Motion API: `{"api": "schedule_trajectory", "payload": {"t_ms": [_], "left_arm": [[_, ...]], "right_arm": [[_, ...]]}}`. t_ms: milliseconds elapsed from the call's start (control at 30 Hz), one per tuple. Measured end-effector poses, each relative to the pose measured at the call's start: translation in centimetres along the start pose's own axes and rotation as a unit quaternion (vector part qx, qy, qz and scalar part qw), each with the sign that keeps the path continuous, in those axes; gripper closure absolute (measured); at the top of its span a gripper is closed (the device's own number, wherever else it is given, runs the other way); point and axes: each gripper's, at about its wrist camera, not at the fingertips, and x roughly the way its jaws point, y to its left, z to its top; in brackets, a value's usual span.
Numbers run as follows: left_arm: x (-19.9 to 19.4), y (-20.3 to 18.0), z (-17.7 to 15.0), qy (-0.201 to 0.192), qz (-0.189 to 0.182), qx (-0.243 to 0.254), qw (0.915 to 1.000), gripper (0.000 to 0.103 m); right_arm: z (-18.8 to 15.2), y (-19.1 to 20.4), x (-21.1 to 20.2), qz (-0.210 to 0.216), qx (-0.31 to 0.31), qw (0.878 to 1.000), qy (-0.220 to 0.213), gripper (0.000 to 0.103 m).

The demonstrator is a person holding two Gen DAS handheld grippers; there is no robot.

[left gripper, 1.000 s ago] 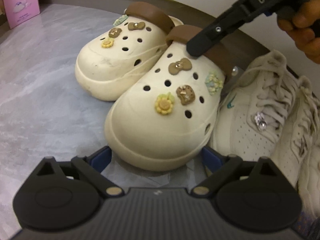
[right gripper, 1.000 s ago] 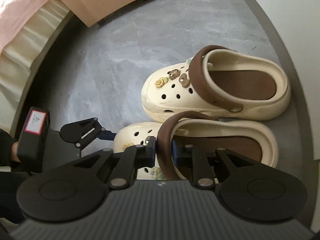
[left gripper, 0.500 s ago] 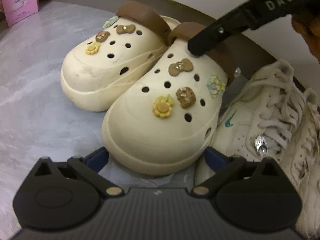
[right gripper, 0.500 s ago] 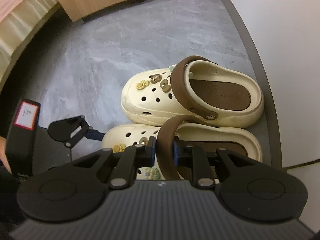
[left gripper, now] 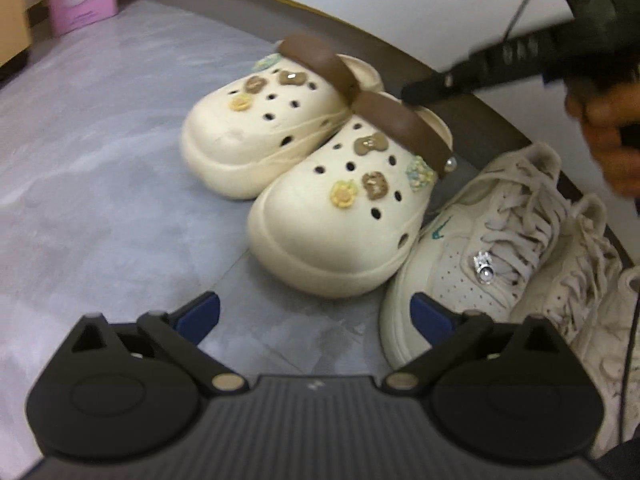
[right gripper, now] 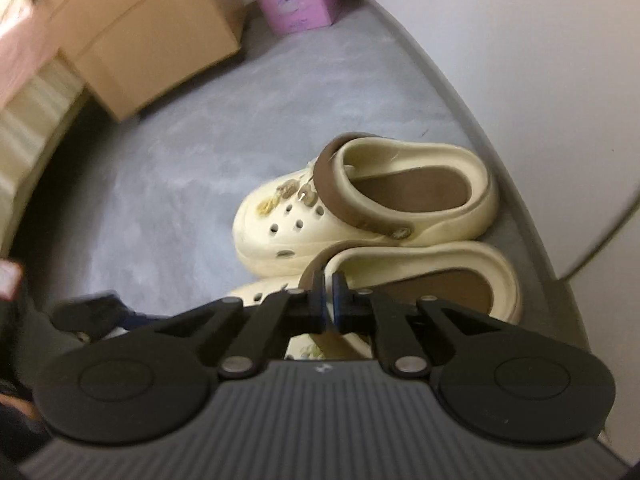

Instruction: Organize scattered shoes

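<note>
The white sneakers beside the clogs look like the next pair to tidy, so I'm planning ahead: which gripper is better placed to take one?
Probably the left gripper: its jaws stand wide open, empty, with the nearest white sneaker just ahead. The right gripper is shut, above the clogs.

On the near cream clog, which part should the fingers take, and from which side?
The brown heel strap on the near clog: it arches clear of the opening, thin enough to pinch. Come from above at the heel end, since the other clog and the sneaker crowd both flanks.
</note>
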Motion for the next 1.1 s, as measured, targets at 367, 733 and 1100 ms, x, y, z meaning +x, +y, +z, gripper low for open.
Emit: {"api": "schedule_trajectory", "payload": {"t_ms": [367, 733, 1100], "left_arm": [[-8.3, -1.2, -5.2, -0.027, 0.048, -0.039, 0.9977, 0.001], [-17.6, -8.6, -13.0, -0.041, 0.118, -0.011, 0.9921, 0.001], [-31.7, -23.2, -17.4, -0.049, 0.15, -0.022, 0.9872, 0.001]], "right_arm": [[-6.3, 0.9, -10.2, 0.011, 0.057, 0.995, -0.081, 0.094], [-17.8, 4.7, -20.2, 0.002, 0.094, 0.993, -0.073, 0.094], [-21.9, 9.4, -33.4, 0.029, 0.078, 0.995, -0.051, 0.094]]}}
